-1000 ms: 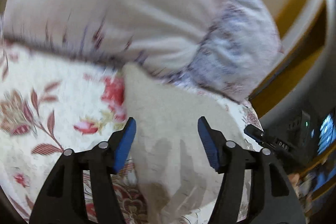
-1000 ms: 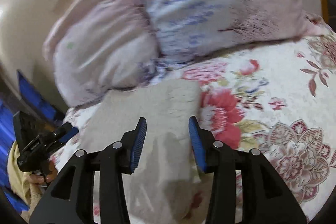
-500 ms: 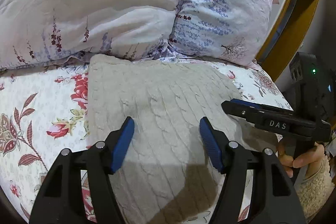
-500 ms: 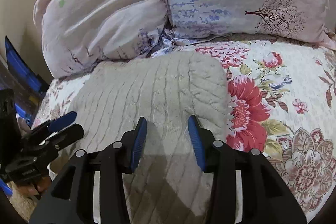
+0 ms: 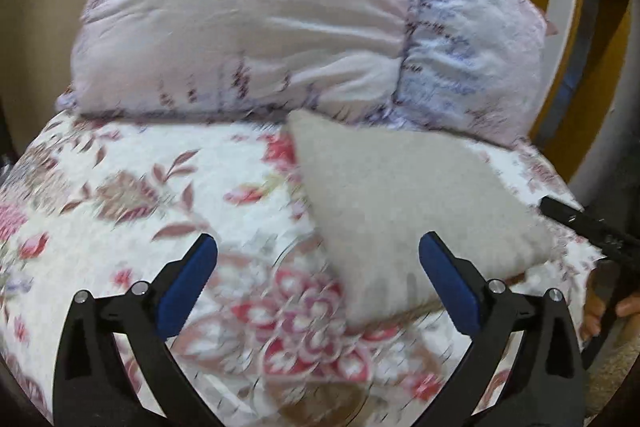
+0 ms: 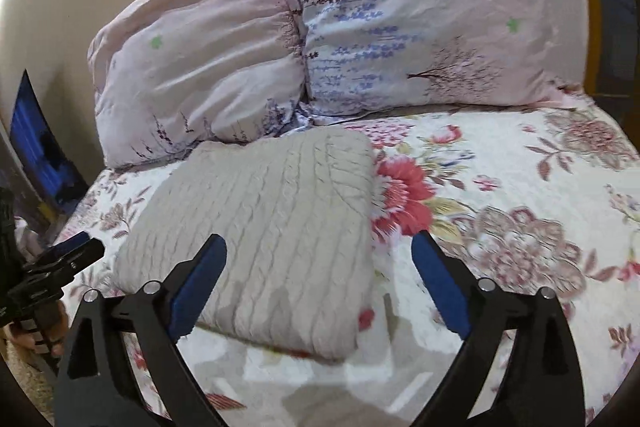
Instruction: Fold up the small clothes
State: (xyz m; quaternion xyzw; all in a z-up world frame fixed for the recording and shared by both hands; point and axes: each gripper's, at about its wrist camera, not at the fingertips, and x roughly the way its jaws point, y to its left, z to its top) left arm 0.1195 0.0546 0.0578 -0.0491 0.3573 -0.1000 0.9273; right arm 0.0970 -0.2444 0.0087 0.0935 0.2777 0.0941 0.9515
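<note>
Left gripper (image 5: 318, 283): jaws have just been opening, now spread wide, nothing pinched; the folded grey knit (image 5: 400, 203) lies ahead, nearer its right finger. Right gripper (image 6: 320, 279): jaws likewise just opened wide, hovering over the knit's near edge (image 6: 276, 227), pads clear of it. The knit lies flat on the floral bedspread (image 6: 500, 187), its far edge just below two pillows (image 6: 360, 19).
</note>
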